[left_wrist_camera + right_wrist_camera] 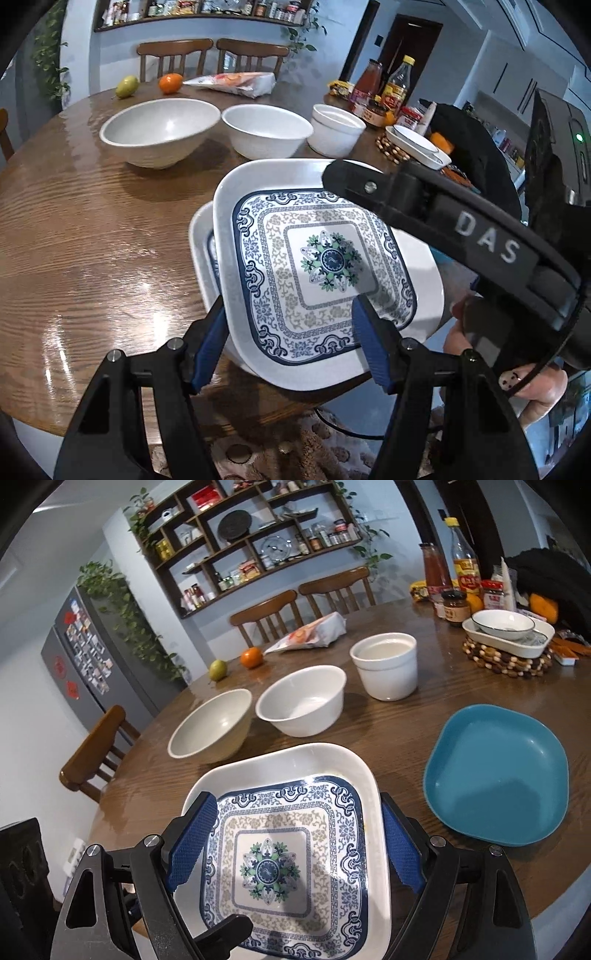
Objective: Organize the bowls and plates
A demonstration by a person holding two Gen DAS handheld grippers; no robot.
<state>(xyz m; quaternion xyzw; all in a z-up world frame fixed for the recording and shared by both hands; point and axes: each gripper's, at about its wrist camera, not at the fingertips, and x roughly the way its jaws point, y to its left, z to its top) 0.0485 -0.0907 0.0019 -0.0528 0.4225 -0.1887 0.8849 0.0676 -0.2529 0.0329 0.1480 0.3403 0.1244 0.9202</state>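
Note:
A square white plate with a blue pattern [325, 266] lies tilted on a second matching plate [201, 251] near the table's front edge. My left gripper [288, 347] straddles the top plate's near rim, fingers wide apart. The right gripper's arm [443, 214] crosses over the plate's far right side. In the right wrist view the patterned plate [291, 856] lies between the open fingers of my right gripper [291, 849]. A blue square plate [495, 771] sits to its right. A grey bowl [159, 129], a white bowl [266, 129] and a white straight-sided bowl [336, 129] stand in a row behind.
The round wooden table [81, 236] also holds a pear [126, 86], an orange [170, 82], a plastic bag [236, 82], sauce bottles and jars [458, 579], and a white dish with a small bowl on a beaded trivet [509, 642]. Chairs stand behind the table.

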